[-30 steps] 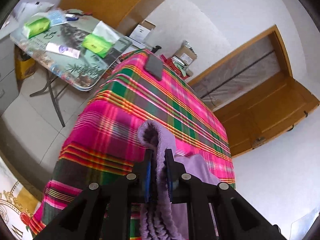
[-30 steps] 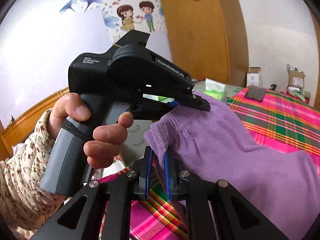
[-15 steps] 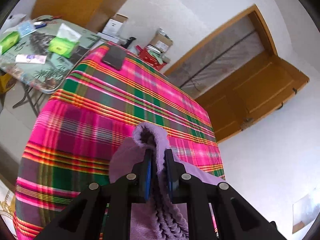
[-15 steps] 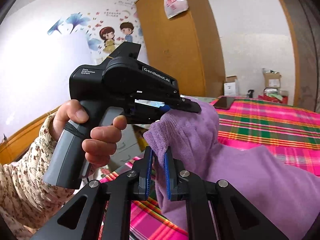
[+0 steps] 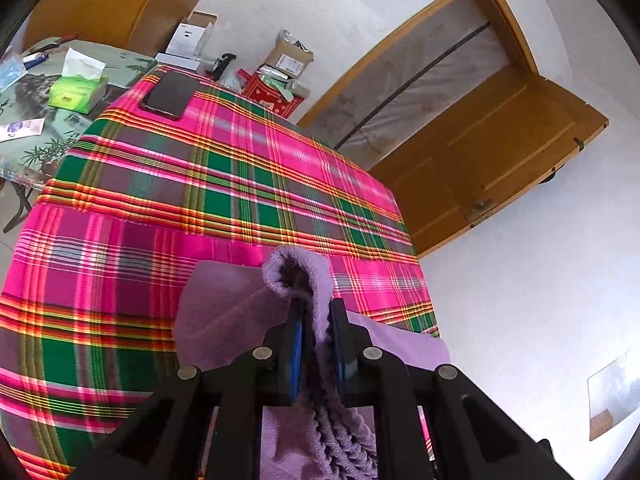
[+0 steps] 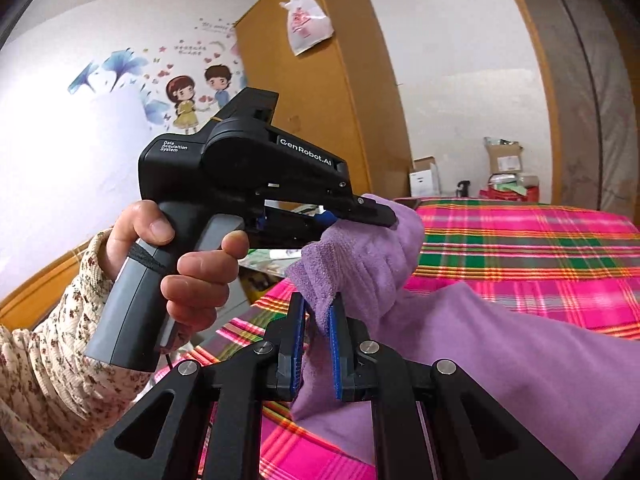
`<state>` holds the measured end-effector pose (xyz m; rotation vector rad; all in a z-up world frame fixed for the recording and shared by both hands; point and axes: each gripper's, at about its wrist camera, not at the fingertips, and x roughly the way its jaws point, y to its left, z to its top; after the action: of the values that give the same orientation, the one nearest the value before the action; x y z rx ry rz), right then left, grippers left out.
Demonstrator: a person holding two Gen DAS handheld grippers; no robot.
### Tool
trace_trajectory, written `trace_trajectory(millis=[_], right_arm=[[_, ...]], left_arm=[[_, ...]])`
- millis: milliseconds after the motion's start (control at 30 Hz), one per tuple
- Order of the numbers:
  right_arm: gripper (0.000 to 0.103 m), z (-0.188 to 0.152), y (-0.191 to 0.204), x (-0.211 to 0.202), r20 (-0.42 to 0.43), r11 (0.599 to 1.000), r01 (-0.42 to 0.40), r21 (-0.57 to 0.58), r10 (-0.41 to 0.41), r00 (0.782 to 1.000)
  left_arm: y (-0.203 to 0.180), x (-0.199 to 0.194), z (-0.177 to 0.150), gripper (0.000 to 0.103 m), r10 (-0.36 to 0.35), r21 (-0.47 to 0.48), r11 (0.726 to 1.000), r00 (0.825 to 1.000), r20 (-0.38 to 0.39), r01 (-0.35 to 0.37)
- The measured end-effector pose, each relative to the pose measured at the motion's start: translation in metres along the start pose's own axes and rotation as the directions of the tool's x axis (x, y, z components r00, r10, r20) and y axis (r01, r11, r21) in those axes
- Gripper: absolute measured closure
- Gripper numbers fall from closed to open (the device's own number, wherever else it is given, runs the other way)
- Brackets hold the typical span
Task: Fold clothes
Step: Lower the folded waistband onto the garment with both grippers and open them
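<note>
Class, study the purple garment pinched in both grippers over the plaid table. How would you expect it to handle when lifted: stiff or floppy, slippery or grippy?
The purple garment is probably floppy: it sags and bunches between the right gripper and left gripper. Its fuzzy, towel-like surface likely grips the pads rather than slipping. It seems light, since pinched edges alone carry it.

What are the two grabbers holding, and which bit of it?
Both hold the purple cloth. The left gripper and right gripper each pinch a bunched bit of its edge, lifted above the plaid table.
</note>
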<state>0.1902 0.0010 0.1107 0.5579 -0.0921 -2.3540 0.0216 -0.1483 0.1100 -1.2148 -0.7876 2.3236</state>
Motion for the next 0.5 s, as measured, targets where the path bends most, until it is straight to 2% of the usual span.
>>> trace_trajectory(millis=[500], right_arm=[[0.091, -0.012, -0.034, -0.019, -0.007, 0.993, 0.083, 0.082, -0.083, 0.997]], left_arm=[[-0.026, 0.053, -0.008, 0.089, -0.001, 0.015, 1.0, 0.994, -0.11, 0.002]])
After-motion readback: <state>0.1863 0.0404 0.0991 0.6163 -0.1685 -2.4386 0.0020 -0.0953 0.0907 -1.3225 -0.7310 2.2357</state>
